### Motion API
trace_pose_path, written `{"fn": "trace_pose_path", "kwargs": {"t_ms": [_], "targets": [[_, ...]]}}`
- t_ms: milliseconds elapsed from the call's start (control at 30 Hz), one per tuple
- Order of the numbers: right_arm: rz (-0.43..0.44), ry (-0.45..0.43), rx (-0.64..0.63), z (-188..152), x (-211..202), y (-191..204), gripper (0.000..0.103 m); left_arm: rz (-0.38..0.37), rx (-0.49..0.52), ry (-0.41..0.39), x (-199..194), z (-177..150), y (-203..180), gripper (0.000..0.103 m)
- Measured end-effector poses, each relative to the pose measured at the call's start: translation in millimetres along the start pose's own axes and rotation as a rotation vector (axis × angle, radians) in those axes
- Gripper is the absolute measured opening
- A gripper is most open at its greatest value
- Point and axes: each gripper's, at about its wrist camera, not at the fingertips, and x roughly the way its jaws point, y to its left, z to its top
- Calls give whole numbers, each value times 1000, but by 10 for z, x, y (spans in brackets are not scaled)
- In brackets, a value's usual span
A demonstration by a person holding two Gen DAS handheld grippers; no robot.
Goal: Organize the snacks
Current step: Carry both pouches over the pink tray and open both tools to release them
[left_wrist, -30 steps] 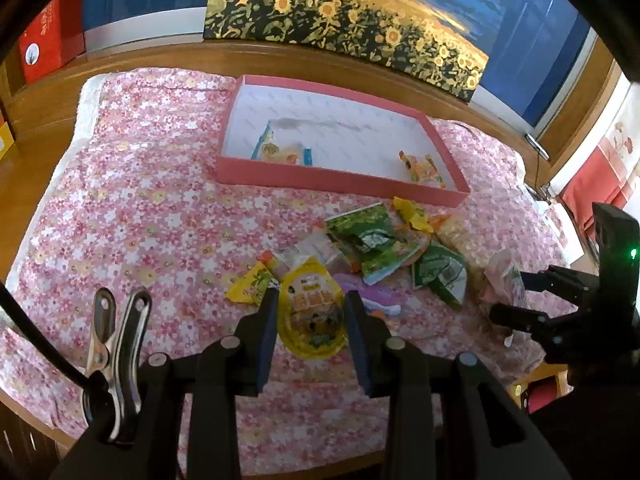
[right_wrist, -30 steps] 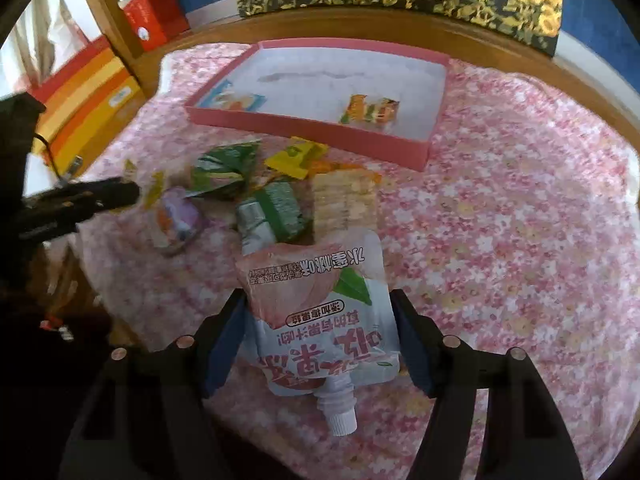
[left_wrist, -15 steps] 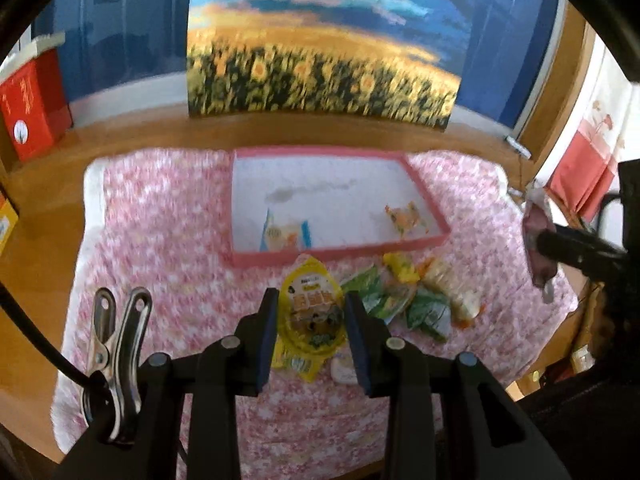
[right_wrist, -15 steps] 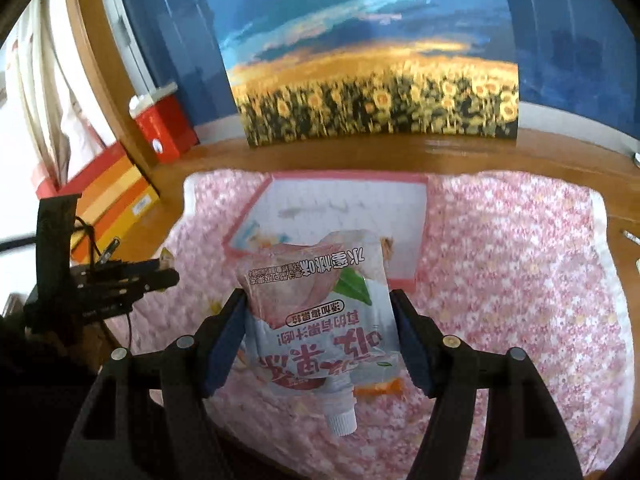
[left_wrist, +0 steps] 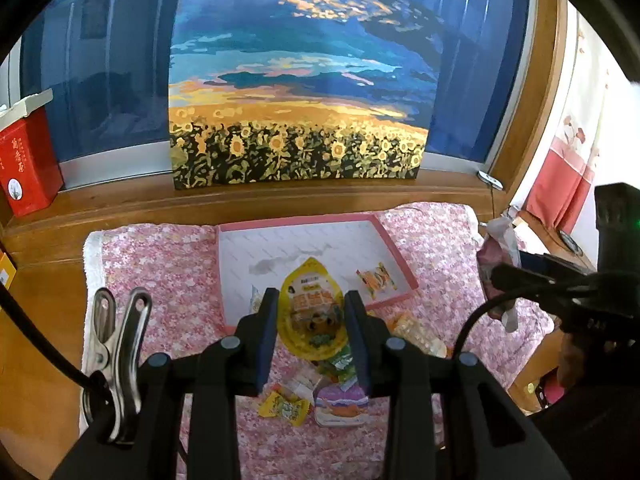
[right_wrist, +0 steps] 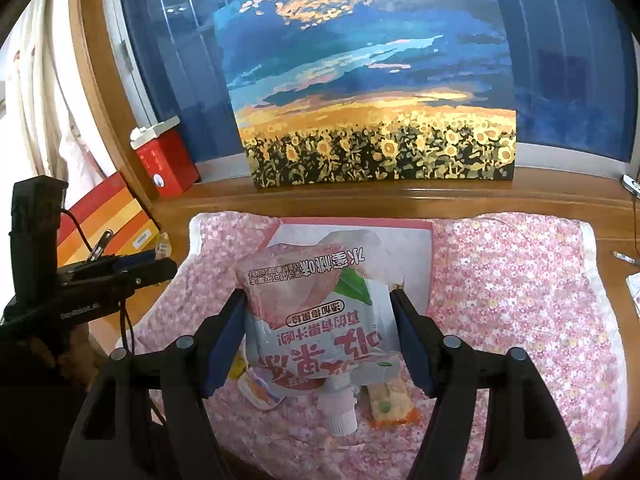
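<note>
Left wrist view: at lower centre, the left gripper (left_wrist: 310,320) is clamped on a yellow snack pouch (left_wrist: 312,308), held above the pink box (left_wrist: 394,248) in mid-frame, probably so it can be dropped inside. Loose snack packets (left_wrist: 320,396) lie on the floral cloth (left_wrist: 160,264) below.

Right wrist view: at lower centre, the right gripper (right_wrist: 318,332) is clamped across a wide peach drink pouch (right_wrist: 316,312), spout toward the camera, also lifted clear of the cloth toward the box.

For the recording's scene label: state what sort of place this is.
Probably a home room, at a wooden bay-window ledge: a floral cloth spread as a work surface, a sunflower painting leaning on the window, and gift boxes stacked at the side.
</note>
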Motion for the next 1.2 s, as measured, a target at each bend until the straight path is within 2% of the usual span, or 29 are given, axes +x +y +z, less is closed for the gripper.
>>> {"fn": "trace_pose_path", "kwargs": {"t_ms": [267, 567, 867, 1200], "targets": [[4, -17, -14, 50, 13, 11, 71, -31, 37, -34, 48, 85, -39, 34], [-9, -5, -7, 101, 129, -54, 71, -48, 43, -31, 214, 135, -34, 34], [-10, 31, 16, 164, 347, -144, 72, -43, -2, 13, 504, 184, 111, 34], [7, 128, 63, 214, 754, -293, 72, -25, -58, 102, 898, 168, 288, 34]]}}
